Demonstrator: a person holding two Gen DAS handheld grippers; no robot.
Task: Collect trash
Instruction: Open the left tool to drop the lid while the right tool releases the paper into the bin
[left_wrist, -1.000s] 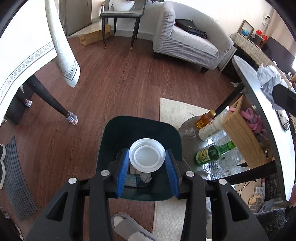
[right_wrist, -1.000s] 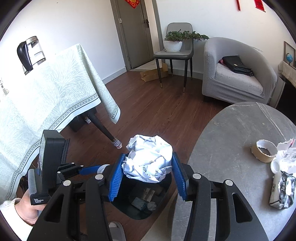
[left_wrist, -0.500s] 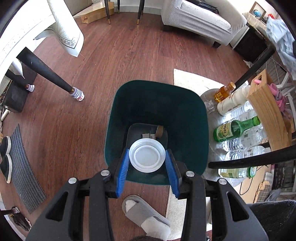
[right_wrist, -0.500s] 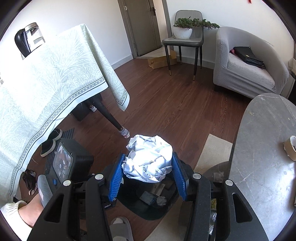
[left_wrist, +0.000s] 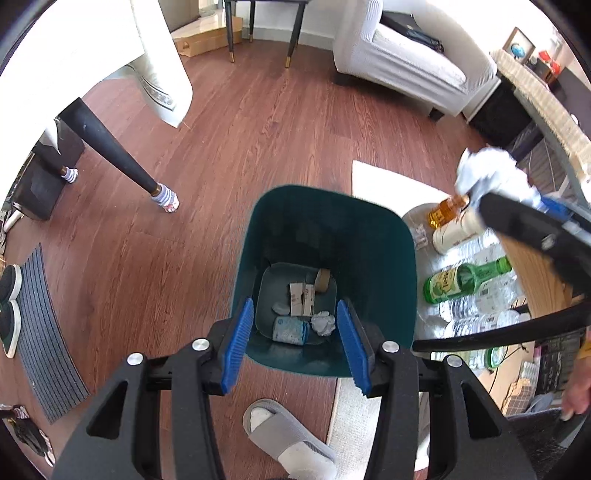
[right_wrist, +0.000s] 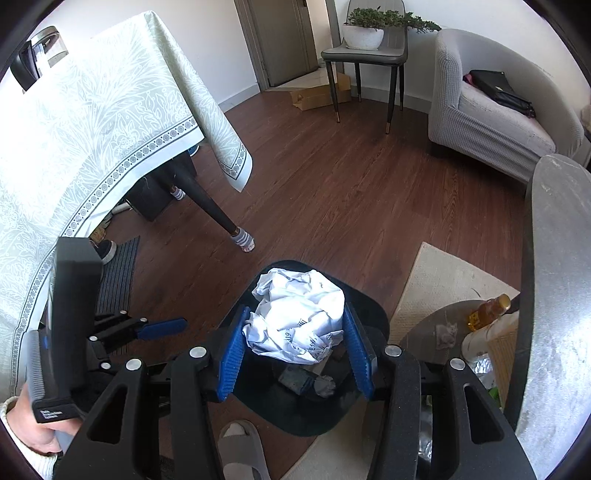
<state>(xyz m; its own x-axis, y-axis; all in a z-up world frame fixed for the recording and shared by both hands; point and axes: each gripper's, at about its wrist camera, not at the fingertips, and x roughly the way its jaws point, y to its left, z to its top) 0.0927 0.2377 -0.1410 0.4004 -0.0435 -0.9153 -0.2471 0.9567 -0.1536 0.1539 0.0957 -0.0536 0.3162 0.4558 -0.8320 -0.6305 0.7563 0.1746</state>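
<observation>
Holding crumpled paper (right_wrist: 297, 319) between blue pads of right gripper (right_wrist: 295, 345), jaws closed on it from both sides, hovering over the bin (right_wrist: 365, 314). Left gripper (left_wrist: 293, 343) hanging over bin mouth, jaws spread wide, gripping nothing.

Judging paper as light, soft, springy; not fragile, likely compressing further under squeeze. Gripping across the widest bulge looking adequate; likely dropping free once jaws part.

Left view showing bin floor: scraps (left_wrist: 301, 299) lying there, plus bottles (left_wrist: 465, 278) just beside bin. Right view hiding most of the floor behind the paper, but showing the grip on both sides.
</observation>
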